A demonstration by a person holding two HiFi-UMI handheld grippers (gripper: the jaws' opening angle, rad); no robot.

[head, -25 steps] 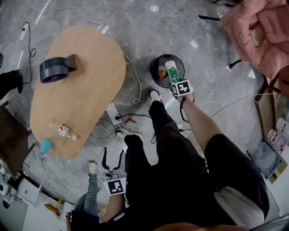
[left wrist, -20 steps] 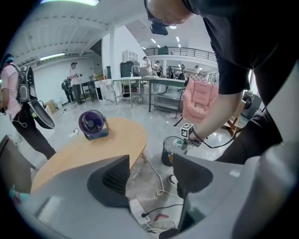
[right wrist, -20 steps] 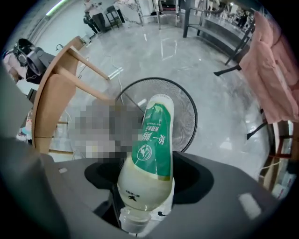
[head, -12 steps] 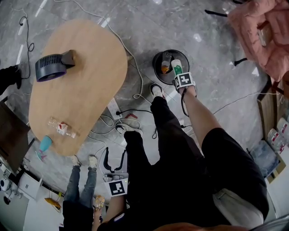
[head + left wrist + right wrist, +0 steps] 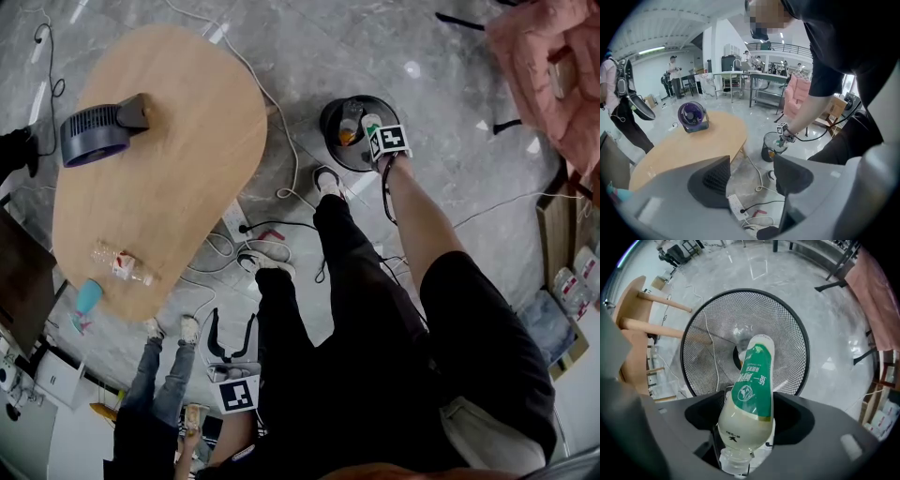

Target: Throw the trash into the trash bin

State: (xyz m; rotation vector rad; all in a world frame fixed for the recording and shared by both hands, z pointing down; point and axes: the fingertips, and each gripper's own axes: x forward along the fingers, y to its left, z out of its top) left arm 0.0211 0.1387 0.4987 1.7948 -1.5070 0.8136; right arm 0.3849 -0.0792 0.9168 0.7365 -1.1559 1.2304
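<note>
Jaws of the right gripper (image 5: 747, 420) are clamped on a plastic bottle (image 5: 751, 390) with a green label. The bottle is gripped near its neck, with the neck end turned back toward the camera and the base pointed down at the trash bin (image 5: 792, 329). It is held directly over the bin's open mouth and is not yet released. Inside the black mesh bin a clear bottle (image 5: 740, 336) is seen lying at the bottom. The left gripper (image 5: 751, 174) is held well apart from the bin, low beside the person's legs, with its jaws apart and nothing between them. A wooden table (image 5: 169, 159) is seen just beside the bin. A round fan (image 5: 92, 136) and another clear bottle (image 5: 120, 265) are set along the table edge farthest from the bin. A white power strip (image 5: 234, 228) is laid on the floor near the bin, by the table's edge, with cables trailing around it.
</note>
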